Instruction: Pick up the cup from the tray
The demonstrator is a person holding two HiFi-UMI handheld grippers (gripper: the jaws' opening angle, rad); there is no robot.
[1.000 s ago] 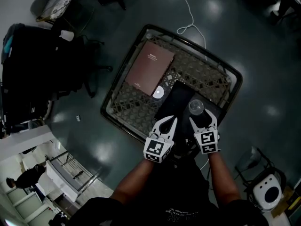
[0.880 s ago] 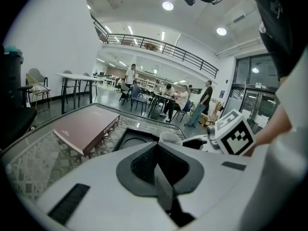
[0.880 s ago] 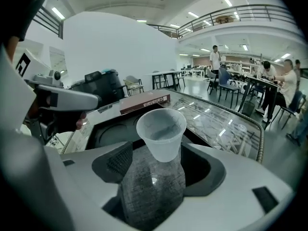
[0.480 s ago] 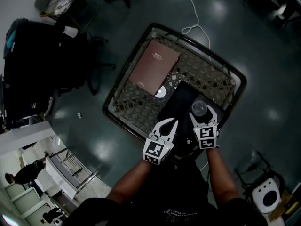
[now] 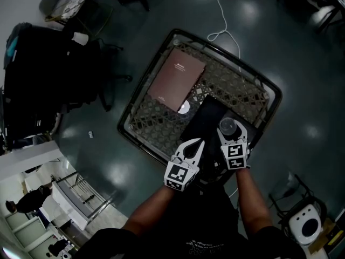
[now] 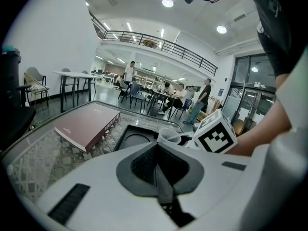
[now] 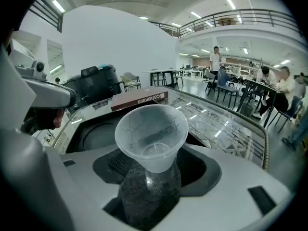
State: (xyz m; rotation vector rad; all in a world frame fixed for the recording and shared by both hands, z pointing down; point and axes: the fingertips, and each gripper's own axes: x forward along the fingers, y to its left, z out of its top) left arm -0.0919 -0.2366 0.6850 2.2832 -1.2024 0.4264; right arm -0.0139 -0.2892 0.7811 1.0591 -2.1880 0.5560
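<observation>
The step in hand is the grasp itself, and I judge it goes best if the right claw (image 5: pixel 232 135) closes gently and squarely on the lower wall of the thin clear cup (image 7: pixel 151 134) — too hard a squeeze would likely buckle it — then lifts straight up off the black tray (image 5: pixel 206 115). That claw stands wide with its jaws closing; the upright cup sits between them on the near right part of the tray, and the pads do not visibly press on it yet. The left claw (image 6: pixel 161 177) is closed on nothing, near the tray's near edge.
</observation>
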